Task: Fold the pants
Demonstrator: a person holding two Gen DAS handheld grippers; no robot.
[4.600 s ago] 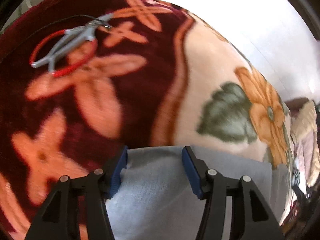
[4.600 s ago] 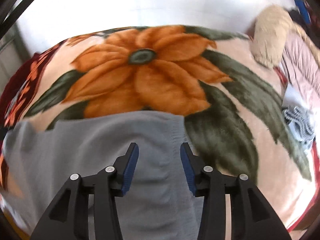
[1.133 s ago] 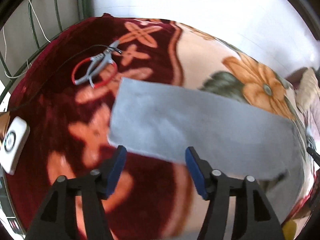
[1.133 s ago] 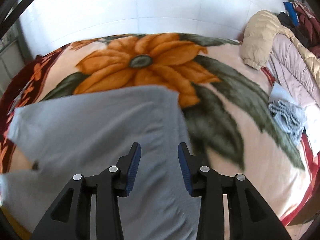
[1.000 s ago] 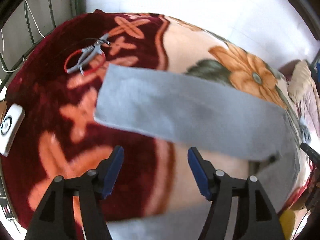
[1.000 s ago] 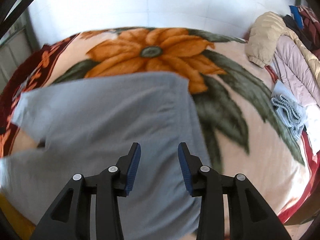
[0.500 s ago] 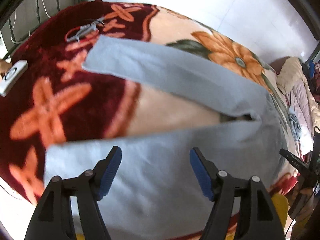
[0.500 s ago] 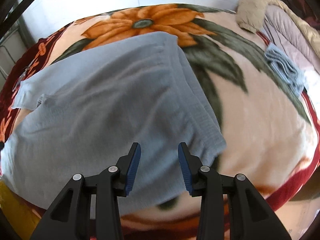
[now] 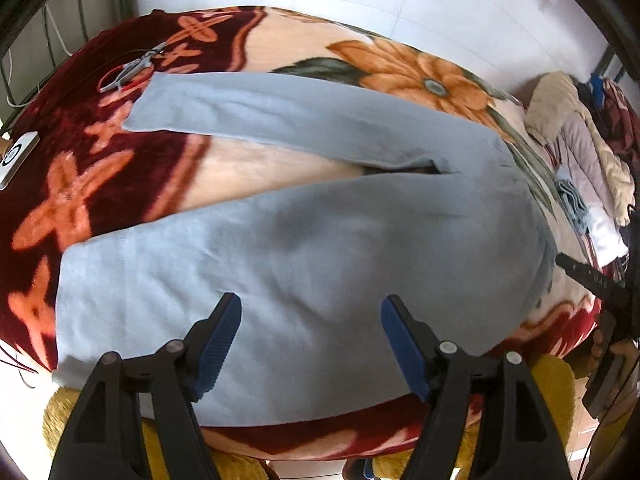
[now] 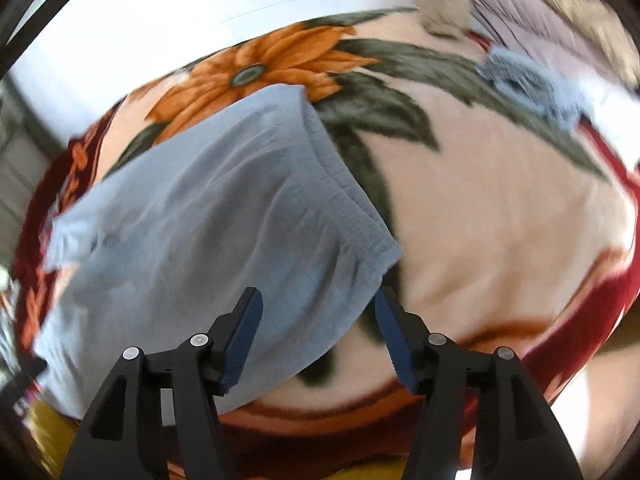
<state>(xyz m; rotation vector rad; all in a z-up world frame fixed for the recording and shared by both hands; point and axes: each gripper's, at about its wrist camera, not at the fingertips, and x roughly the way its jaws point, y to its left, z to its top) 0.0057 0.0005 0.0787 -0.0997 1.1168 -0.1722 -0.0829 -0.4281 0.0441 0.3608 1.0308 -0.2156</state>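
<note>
Light grey-blue pants (image 9: 320, 248) lie spread flat on a floral blanket (image 9: 248, 176), legs pointing left and splayed in a V, waistband at the right. My left gripper (image 9: 311, 340) is open and empty, above the near leg close to the bed's front edge. In the right wrist view the pants (image 10: 208, 216) show their elastic waistband (image 10: 344, 196). My right gripper (image 10: 318, 336) is open and empty, hovering over the near waist corner.
Red-handled pliers (image 9: 128, 70) lie on the blanket beyond the far leg's cuff. A white device (image 9: 18, 158) sits at the left edge. A pile of clothes (image 9: 580, 152) and a folded blue-grey cloth (image 10: 528, 84) lie at the right. The other gripper (image 9: 600, 280) shows at right.
Both grippers have pulled back toward the bed's front edge and risen, so the whole pants show. The pants lie released and flat. The right view has swung to the right.
</note>
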